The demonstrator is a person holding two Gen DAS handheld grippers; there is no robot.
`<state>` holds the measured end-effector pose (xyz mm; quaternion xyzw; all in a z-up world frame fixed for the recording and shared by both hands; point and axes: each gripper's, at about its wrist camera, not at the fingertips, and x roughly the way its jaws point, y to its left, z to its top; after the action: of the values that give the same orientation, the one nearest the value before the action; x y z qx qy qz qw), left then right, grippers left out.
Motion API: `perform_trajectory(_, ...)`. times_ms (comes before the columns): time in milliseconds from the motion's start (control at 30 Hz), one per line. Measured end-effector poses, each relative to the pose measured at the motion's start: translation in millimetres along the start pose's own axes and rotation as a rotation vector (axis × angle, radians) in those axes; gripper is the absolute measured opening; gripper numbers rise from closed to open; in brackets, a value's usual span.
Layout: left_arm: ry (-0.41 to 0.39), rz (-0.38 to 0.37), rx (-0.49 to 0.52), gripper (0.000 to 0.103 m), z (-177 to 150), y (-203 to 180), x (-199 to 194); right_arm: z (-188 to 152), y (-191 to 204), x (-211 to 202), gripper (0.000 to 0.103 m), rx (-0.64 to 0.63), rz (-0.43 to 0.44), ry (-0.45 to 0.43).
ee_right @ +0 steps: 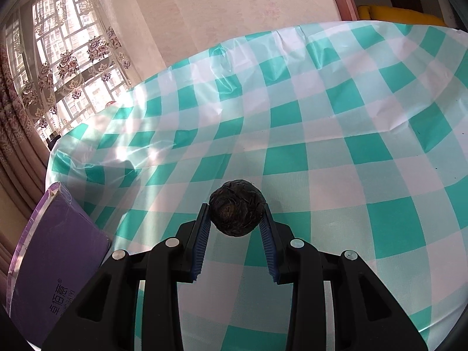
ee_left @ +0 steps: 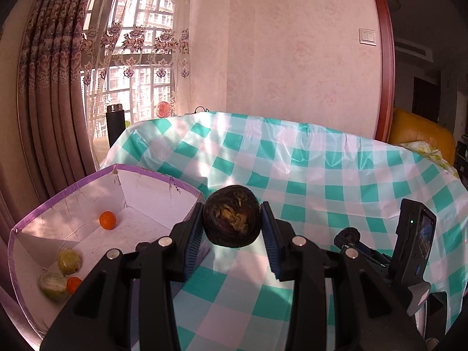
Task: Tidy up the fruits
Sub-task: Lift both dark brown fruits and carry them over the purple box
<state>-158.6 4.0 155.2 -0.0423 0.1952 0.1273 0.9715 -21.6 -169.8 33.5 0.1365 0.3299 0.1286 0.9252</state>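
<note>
**Both claws loaded, box at left edge**

My left claw (ee_left: 232, 228) pinches a dark round fruit (ee_left: 232, 216) just beside the near right wall of the purple box (ee_left: 87, 187). The box sits at the table's (ee_left: 336, 175) left edge; its open top is unobstructed. Inside: two small oranges (ee_left: 107, 220) and two greenish fruits (ee_left: 69, 261). My right claw (ee_right: 237, 219) pinches a second dark fruit (ee_right: 237, 211), tilted down over bare checked cloth, with wide room ahead and right.

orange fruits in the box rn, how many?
2. One orange fruit sits on the box floor near the far corner; the other orange fruit lies at the near left beside a green fruit. The left gripper's fingers hide part of the floor, so more are possible.
</note>
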Motion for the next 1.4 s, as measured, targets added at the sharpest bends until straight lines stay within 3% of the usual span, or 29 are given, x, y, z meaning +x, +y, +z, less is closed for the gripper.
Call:
perform_trajectory(400, -0.025, -0.010, -0.096, 0.039, 18, 44, -32, -18, 21, -13, 0.034, -0.109, -0.040, 0.024)
perform_trajectory(667, -0.045, 0.014, -0.140, 0.039, 25, 77, -43, -16, 40, -21, 0.034, -0.126, -0.012, 0.027)
perform_trajectory(1067, -0.035, 0.101, -0.187, 0.039, 22, 135, -46, -2, 155, -66, 0.034, -0.305, 0.166, -0.068)
perform_trajectory(1400, 0.012, 0.177, -0.264, 0.039, 6, 194, -39, -8, 228, -88, 0.034, -0.397, 0.274, -0.142)
